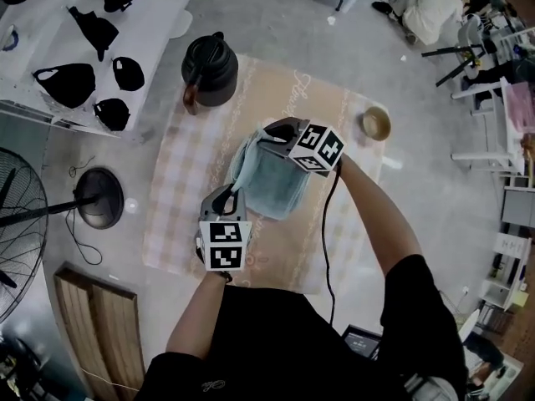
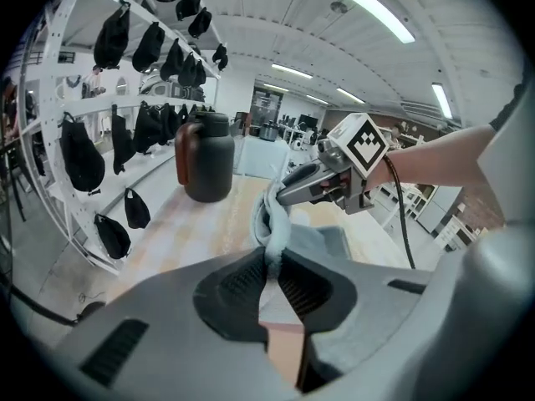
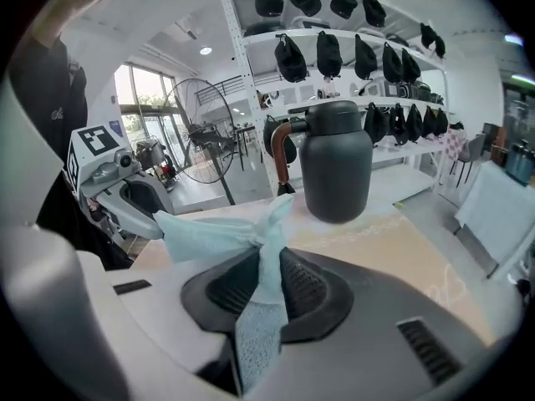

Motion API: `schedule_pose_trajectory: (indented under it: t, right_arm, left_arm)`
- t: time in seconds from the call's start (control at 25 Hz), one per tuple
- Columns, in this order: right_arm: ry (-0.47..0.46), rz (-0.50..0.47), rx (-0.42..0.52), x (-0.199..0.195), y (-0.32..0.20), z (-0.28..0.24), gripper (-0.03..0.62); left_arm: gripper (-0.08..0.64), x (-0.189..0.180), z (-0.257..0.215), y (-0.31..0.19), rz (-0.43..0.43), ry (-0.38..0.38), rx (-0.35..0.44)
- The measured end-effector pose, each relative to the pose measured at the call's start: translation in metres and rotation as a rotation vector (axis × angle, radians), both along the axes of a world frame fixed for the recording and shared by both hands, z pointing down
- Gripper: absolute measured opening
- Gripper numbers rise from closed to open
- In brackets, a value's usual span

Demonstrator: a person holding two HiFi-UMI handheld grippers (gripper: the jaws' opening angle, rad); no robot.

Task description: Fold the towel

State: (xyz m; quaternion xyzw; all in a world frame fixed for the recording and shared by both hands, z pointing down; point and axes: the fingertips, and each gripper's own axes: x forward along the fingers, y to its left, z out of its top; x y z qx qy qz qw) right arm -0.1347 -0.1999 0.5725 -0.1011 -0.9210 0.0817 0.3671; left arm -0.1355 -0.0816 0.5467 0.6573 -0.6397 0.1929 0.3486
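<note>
towel: the light blue towel (image 1: pixel 274 180) hung bunched between the 2 grippers above the middle of the checked tablecloth (image 1: pixel 180 174); it looked lifted rather than lying flat, though the head view did not show whether its lower part touched the cloth.
left gripper: the left gripper (image 1: pixel 227 195) was clamped on a gathered edge of the towel at about 7 o'clock of the bundle; in the left gripper view the fabric (image 2: pixel 273 224) was pinched tight between the pads (image 2: pixel 251 284).
right gripper: the right gripper (image 1: pixel 261 137) was clenched on another edge at about 12 o'clock; in the right gripper view a strip of towel (image 3: pixel 261 307) ran down through the jaws and out behind them.
why held so: the 2 grips on separate edges probably served to raise the towel and stretch it between them, so that 1 half could be laid over the other.
stage: a judgement only, the fold seemed under way, with no neat crease yet visible.
jug: a dark insulated jug (image 1: pixel 209 69) with a brown handle stood at 11 o'clock of the towel, apart from it.
bowl: a small round bowl (image 1: pixel 375 124) sat at 2 o'clock, well apart.
risk: a swinging corner could brush the jug.
</note>
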Motion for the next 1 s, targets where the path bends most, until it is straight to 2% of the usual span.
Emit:
schedule_pose_trajectory:
  t: [0.32,1.0]
  right_arm:
    - [-0.027,0.055,-0.004,0.044,0.000,0.002,0.075]
    - [-0.043,0.191,-0.007,0.120,0.000,0.012,0.074]
  left_arm:
    - [0.046,0.049,0.005,0.000,0.117,-0.019,0.012]
    - [0.046,0.129,0.020,0.007,0.304,-0.052,-0.035]
